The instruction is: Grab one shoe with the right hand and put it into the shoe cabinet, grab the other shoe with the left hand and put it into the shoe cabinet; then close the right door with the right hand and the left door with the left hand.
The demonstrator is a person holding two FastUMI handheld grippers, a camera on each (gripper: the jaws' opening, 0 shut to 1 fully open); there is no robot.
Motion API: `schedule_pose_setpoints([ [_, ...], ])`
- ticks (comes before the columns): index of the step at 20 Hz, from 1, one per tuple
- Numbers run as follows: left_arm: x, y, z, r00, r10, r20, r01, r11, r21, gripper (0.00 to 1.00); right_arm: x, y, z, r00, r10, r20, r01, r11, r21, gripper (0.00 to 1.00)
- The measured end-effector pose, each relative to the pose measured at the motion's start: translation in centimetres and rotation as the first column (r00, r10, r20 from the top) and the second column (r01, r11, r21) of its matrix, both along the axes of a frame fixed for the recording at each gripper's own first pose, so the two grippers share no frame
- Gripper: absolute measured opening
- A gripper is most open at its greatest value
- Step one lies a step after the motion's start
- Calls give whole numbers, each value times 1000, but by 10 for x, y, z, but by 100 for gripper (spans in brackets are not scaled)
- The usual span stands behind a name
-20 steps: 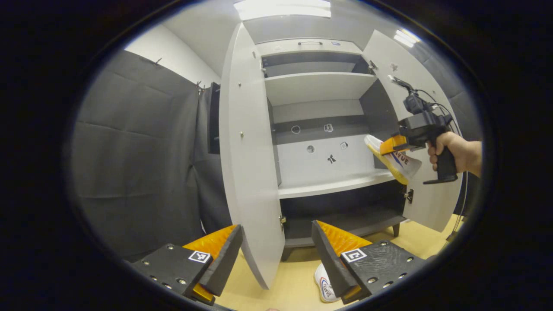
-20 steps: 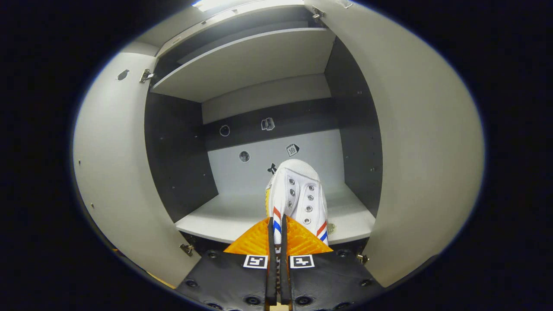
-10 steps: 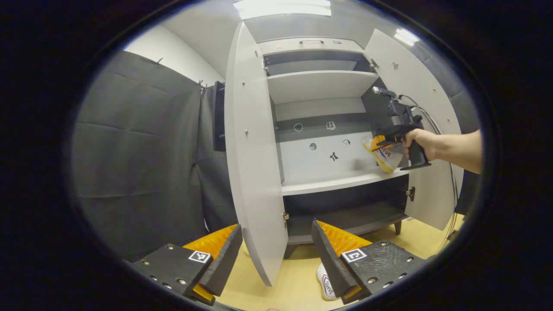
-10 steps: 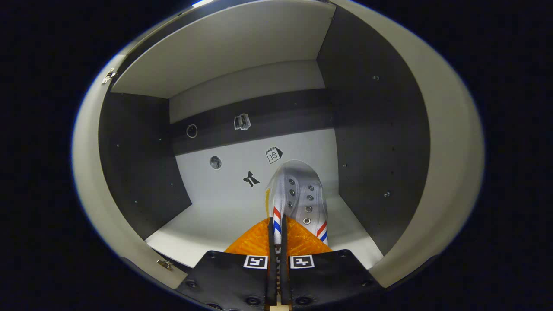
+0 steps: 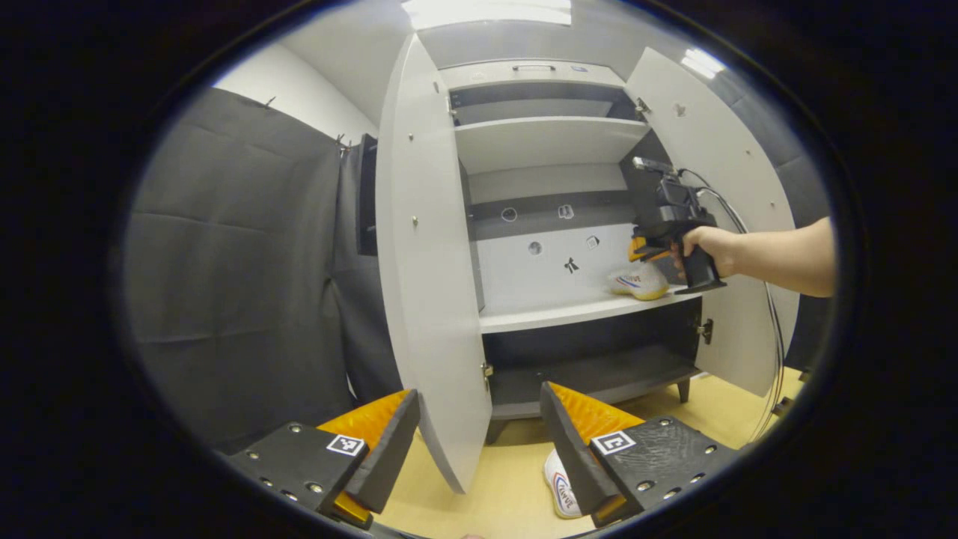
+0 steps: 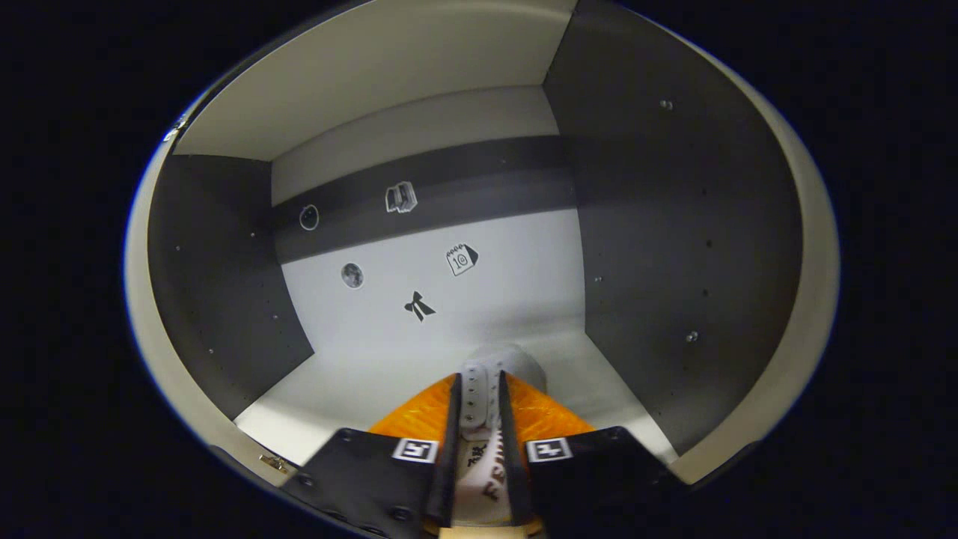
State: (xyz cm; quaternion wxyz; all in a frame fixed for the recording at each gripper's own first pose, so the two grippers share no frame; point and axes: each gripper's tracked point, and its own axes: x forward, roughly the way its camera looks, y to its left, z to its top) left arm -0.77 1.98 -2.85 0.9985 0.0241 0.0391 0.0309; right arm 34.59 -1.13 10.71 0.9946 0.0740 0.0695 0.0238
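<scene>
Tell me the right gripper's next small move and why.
Probably draw the right gripper straight back out of the shoe cabinet. The white sneaker already lies on the middle shelf, and the jaws look spread around it rather than pinching. The other sneaker waits on the floor by the open left gripper.

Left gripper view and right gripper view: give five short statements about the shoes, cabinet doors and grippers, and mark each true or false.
1. A white canvas shoe lies on the middle shelf of the grey shoe cabinet. True.
2. Both cabinet doors are shut. False: the left door and the right door stand open.
3. The second white shoe lies on the yellow floor. True.
4. The left gripper grips that floor shoe. False: its fingers are wide apart, holding nothing.
5. The right gripper is outside the cabinet. False: it reaches over the middle shelf, fingers either side of the shoe.
</scene>
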Motion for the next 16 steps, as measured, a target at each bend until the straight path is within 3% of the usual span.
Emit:
schedule_pose_setpoints([
  [3,5,-6,1,1000,-22,-10,22,1000,4,94,-27,1,12,998,9,67,-7,999,-37,100],
  [9,17,-22,-8,997,-74,-36,74,997,-17,94,-109,9,-3,978,40,206,-10,990,-141,98],
  [13,33,-39,-26,990,-124,-75,119,991,-64,93,-163,7,-30,975,25,222,15,984,-176,100],
  [15,43,-50,-41,982,-154,-108,145,985,-90,93,-186,1,-42,977,12,215,30,981,-193,96],
  [16,48,-55,-50,978,-167,-126,155,983,-98,94,-195,-2,-48,978,8,208,35,979,-202,100],
])
